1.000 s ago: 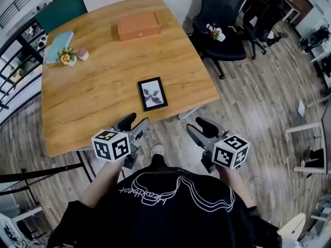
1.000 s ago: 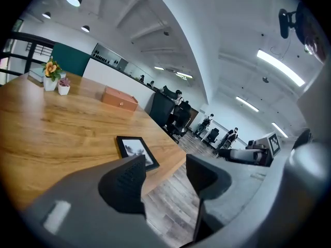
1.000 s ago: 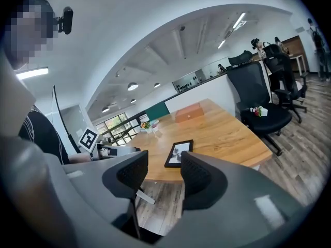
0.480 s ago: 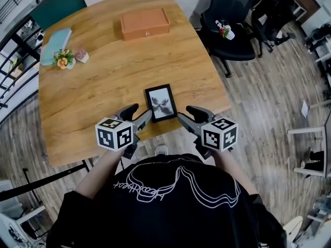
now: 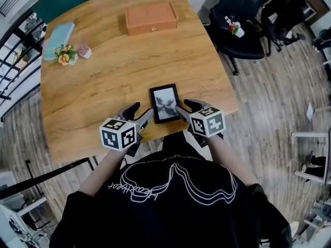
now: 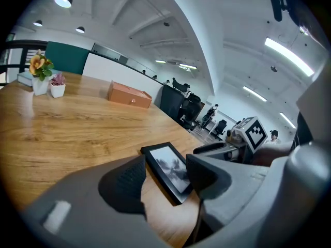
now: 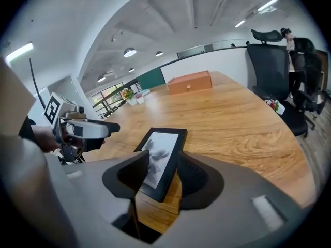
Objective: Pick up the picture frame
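Picture frame (image 5: pixel 165 103) lay flat on counter (image 5: pixel 98 87), lower centre of head view, near the counter's edge. Left gripper (image 5: pixel 141 112) and right gripper (image 5: pixel 183 106) flanked it; both jaws apart, gripping nothing.

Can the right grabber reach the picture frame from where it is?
Probably yes. The right gripper is open at the near end of the picture frame, which lies flat on the table. Nothing sits between them.
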Demonstrator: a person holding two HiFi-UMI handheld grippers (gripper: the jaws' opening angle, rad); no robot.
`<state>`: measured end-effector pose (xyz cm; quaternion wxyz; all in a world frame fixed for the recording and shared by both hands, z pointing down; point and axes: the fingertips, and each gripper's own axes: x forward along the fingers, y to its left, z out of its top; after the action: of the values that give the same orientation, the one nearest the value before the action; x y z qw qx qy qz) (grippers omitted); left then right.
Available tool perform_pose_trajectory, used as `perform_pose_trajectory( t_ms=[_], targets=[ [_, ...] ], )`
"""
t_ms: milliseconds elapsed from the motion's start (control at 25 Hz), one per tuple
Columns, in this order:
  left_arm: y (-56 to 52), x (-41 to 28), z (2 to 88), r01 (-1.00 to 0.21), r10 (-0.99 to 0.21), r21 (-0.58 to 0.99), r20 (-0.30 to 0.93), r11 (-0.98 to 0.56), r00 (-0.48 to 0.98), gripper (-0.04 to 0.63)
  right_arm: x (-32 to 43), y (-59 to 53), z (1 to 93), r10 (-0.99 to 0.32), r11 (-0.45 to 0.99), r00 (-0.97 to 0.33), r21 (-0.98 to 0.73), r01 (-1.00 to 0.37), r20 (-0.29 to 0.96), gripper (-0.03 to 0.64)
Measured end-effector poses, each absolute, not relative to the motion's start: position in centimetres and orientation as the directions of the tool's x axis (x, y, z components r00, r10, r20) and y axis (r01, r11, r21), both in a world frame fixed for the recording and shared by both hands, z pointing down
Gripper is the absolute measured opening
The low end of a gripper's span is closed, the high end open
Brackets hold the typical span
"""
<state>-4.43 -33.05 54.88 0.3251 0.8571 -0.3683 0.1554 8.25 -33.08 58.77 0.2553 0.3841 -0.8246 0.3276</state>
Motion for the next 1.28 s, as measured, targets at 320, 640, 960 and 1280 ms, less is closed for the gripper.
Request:
perform_pose_trajectory(
  t_ms=[320, 640, 960, 1280],
  targets=[
    [-33.5, -4.2, 55.8, -0.751, -0.525, 0.454, 0.538, -0.479, 0.66, 0.229, 7.9, -34.8, 61.6, -0.379, 0.462, -0.56, -0.373, -0.804, 0.737, 0.184],
    [-33.4, -4.2, 57.6, -0.754, -0.509, 0.509, 0.558, -0.415, 0.656, 0.229, 7.6, -34.7, 62.9, -0.346, 0.448, -0.535, -0.366, -0.816, 0.771, 0.126],
    [-33.9, -3.5, 58.6, -0.758, -0.494, 0.511, 0.575, -0.406, 0.652, 0.229, 8.1, -35.1, 63.0, -0.324, 0.377, -0.571, -0.451, -0.809, 0.754, 0.115],
    [-34.8, -3.1, 58.9, -0.753, -0.489, 0.536, 0.574, -0.382, 0.656, 0.229, 8.2, -35.2, 63.2, -0.281, 0.268, -0.624, -0.565, -0.781, 0.729, 0.104]
  ],
)
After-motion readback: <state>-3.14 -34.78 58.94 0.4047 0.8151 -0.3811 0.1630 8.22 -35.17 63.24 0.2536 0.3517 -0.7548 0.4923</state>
